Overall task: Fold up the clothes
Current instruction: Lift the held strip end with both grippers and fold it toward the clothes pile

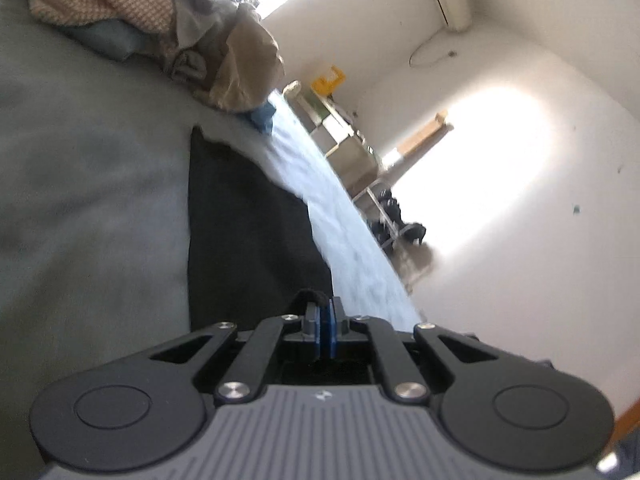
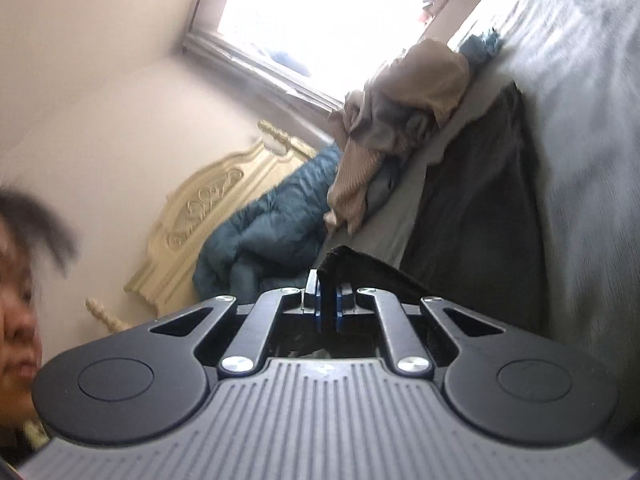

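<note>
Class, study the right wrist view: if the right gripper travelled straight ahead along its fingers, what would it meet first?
Probably the crumpled teal quilt by the headboard; depth is unclear. The right gripper is shut on black cloth.

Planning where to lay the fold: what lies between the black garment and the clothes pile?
Only bare grey sheet separates black garment and clothes pile, seen in the left wrist view.

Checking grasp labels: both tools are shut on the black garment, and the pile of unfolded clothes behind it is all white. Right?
Not quite. The pile is tan, grey and blue, not white; both wrist views show it. The rest holds: the left tool and the right tool are each shut on the black garment.
</note>
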Tool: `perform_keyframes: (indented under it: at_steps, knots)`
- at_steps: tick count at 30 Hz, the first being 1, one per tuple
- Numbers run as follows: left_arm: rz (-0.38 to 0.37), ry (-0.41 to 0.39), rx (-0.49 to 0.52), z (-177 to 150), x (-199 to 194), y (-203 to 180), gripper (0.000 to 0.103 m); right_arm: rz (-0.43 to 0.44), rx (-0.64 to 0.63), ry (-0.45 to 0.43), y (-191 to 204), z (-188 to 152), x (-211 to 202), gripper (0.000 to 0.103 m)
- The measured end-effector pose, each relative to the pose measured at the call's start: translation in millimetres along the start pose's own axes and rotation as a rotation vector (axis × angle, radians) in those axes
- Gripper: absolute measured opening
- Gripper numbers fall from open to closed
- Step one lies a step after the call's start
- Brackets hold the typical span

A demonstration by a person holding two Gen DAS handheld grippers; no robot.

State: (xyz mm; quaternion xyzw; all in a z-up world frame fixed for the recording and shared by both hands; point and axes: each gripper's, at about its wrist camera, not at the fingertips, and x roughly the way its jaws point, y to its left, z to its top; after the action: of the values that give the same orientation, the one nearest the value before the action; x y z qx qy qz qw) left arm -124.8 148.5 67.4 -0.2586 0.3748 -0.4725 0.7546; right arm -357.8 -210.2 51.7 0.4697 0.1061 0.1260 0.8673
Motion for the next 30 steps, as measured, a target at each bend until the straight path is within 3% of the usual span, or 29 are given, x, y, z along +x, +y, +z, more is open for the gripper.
perform_keyframes:
  at_steps: [4, 9, 13, 21, 30]
  knots:
    - [-0.002, -0.028, -0.085, 51, 71, 22, 0.005, -0.003, -0.034, -0.037, -19, 44, 33, 0.005]
    - [0.086, -0.053, -0.054, 98, 144, 38, 0.005, -0.056, -0.021, -0.062, -63, 95, 86, 0.005]
    - [0.111, -0.049, -0.058, 128, 195, 52, 0.005, -0.120, -0.011, -0.067, -97, 125, 122, 0.005]
    - [0.133, -0.016, -0.077, 154, 244, 87, 0.005, -0.186, 0.068, -0.031, -158, 156, 164, 0.005]
    - [0.106, -0.016, -0.154, 165, 266, 127, 0.006, -0.225, 0.103, -0.013, -196, 170, 189, 0.005]
